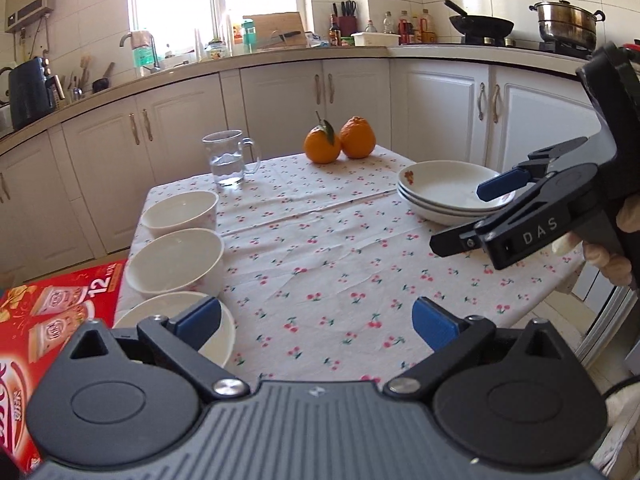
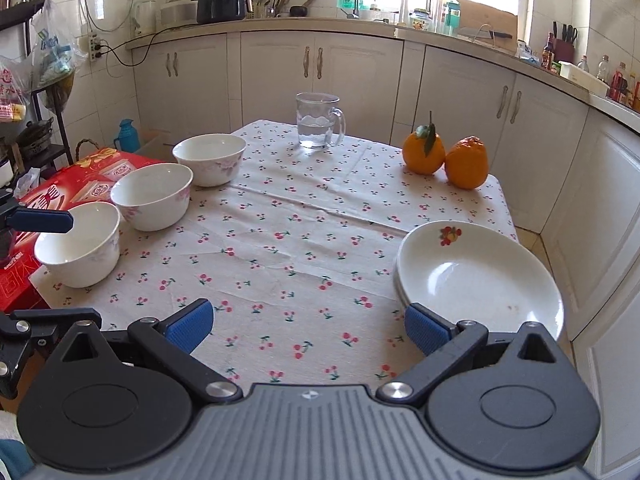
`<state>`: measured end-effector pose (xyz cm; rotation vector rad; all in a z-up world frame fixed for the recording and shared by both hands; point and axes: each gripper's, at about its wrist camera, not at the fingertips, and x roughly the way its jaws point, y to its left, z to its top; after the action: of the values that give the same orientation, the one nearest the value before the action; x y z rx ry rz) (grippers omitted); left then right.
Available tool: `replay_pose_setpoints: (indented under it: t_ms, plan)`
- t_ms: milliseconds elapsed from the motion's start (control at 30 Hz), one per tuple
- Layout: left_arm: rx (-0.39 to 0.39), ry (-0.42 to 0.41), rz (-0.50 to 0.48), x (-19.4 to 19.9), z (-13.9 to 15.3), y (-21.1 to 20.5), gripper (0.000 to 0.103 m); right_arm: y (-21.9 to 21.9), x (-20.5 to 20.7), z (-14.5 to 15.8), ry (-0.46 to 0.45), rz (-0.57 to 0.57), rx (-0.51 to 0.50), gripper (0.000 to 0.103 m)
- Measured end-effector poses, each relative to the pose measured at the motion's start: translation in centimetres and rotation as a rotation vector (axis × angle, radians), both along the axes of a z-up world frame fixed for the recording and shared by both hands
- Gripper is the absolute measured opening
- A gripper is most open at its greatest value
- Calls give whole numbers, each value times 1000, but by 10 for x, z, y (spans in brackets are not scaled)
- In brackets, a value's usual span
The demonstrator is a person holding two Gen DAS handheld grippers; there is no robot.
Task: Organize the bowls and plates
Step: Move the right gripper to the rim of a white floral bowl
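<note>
Plates, white, shallow and ceramic with a small fruit motif, sit nested in one stack (image 2: 478, 276) at the right edge of the cherry-print tabletop (image 2: 288, 240), while three white ceramic bowls (image 2: 150, 196) stand singly in a row along its left edge, likely waiting to be nested. Both the left gripper (image 1: 316, 320) and right gripper (image 2: 308, 326) gape wide with nothing between the blue pads. "DAS" is readable on the right gripper's body, and "12" on the red carton (image 1: 60, 300) beside the bowls.

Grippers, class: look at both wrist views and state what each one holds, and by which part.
Nothing is held. The left gripper and the right gripper both stand open over the tablecloth, with nothing between their fingers.
</note>
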<state>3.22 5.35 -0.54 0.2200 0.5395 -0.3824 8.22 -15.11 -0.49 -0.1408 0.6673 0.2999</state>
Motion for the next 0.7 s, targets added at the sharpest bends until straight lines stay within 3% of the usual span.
replay_pose_setpoints:
  t_ms: [133,367,700]
  plan:
    - [19,-4,59,-12,-7,25,102,26,2,-3,7,13,28,103]
    - [-21,34,146,-13,-21,70,101,71,10,-7,37,93,33,103]
    - [2,45,145,4,-36,97,101,134,29,2,52,308,23,103]
